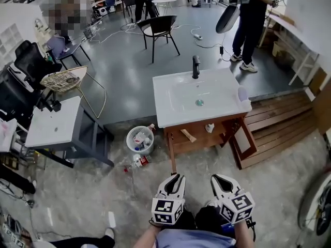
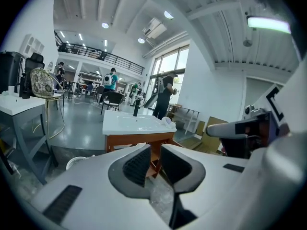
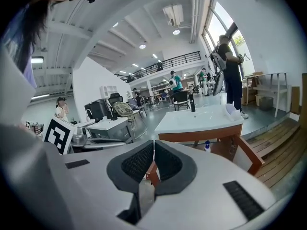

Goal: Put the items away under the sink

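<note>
A white sink sits on a wooden cabinet whose door stands open to the right. On the cabinet shelf lie a wooden piece and a small white bottle. Both grippers hang close to my body, well short of the cabinet. My left gripper has a narrow gap between its jaws, with nothing in it. My right gripper has its pads together and holds nothing. The right gripper view shows the sink and the bottle ahead.
A white waste basket and a loose bottle are on the floor left of the cabinet. A grey table stands at the left, wooden decking at the right. A person stands behind the sink. A wheel is at the right edge.
</note>
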### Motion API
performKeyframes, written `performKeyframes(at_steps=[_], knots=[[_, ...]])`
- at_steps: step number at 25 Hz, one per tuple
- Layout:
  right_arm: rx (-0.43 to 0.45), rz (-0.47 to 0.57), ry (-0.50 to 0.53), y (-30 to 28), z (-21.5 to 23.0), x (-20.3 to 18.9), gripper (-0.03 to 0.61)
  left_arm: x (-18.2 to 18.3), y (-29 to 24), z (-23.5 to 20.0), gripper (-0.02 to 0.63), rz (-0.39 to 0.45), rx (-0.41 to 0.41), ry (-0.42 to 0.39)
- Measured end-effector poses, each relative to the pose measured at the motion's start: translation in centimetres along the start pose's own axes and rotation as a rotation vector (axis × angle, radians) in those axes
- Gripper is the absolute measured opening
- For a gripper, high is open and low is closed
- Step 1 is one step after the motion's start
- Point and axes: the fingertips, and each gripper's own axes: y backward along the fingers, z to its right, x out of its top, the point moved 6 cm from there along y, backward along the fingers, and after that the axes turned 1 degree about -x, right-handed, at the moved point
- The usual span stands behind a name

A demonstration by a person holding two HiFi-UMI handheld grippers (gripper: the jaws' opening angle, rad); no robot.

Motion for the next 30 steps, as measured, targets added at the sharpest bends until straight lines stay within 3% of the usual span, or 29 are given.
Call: performKeyframes(at_steps=[11,23,30], knots=[[0.077,-0.013,0.101,3.7,-0.7,0.5,0.021,-0.6,5.1,3.8,0.064,0.029,0.075,0.019],[0.176,0.003,0.140,12.5,-0.2,-3.1,0.021,-2.7,10.0,12.8,0.061,0.063,0.152,0.030],[0.204,0.039,0.165,16.7,-1.0,-4.2,0.021,-3.6,12.5,16.7,0.061,0.082,0.160,-0.007]])
